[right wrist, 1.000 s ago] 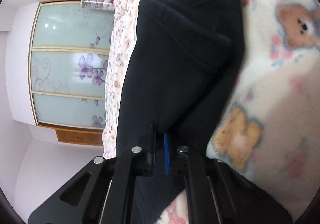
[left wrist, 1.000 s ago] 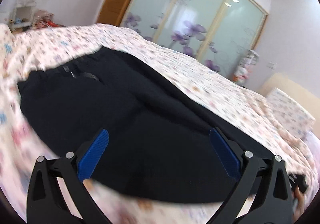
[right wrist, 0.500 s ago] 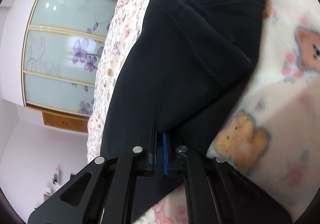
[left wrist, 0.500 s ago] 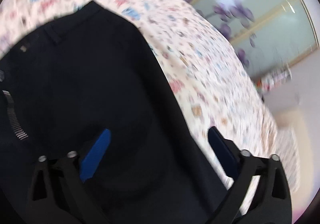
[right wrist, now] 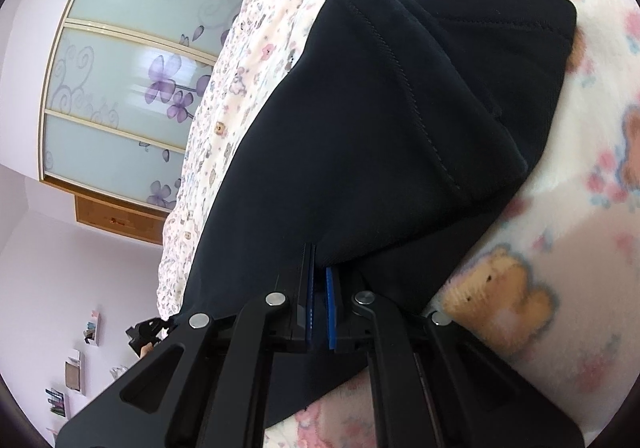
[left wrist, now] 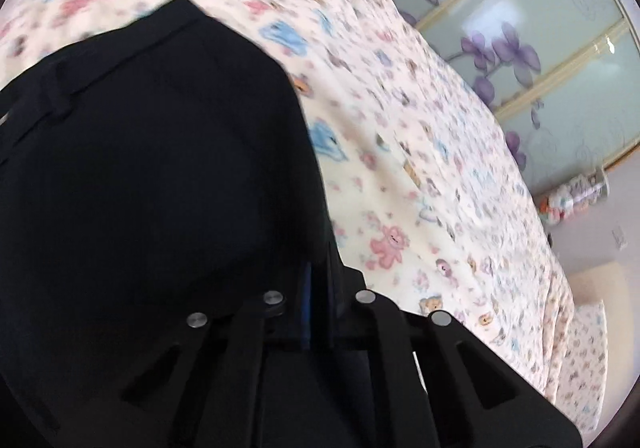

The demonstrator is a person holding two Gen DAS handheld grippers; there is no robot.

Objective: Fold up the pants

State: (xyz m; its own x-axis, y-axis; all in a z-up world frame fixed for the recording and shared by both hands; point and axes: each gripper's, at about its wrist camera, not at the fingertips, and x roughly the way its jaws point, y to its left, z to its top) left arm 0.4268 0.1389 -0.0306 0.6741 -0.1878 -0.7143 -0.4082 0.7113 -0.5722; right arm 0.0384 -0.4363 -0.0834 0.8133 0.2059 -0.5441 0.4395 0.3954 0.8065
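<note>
Black pants (left wrist: 152, 175) lie on the bed (left wrist: 400, 175), waistband toward its far edge. Left gripper (left wrist: 316, 288) is clenched on cloth at the pants' right edge. Right gripper (right wrist: 318, 288) pinches a leg edge near the hem (right wrist: 472, 95). Judgement: lift both grips level, keep cloth taut, lay edge on edge, release only once aligned.

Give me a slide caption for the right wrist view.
Right gripper shut on a fold of the black pants, lying on the teddy-bear blanket.
</note>
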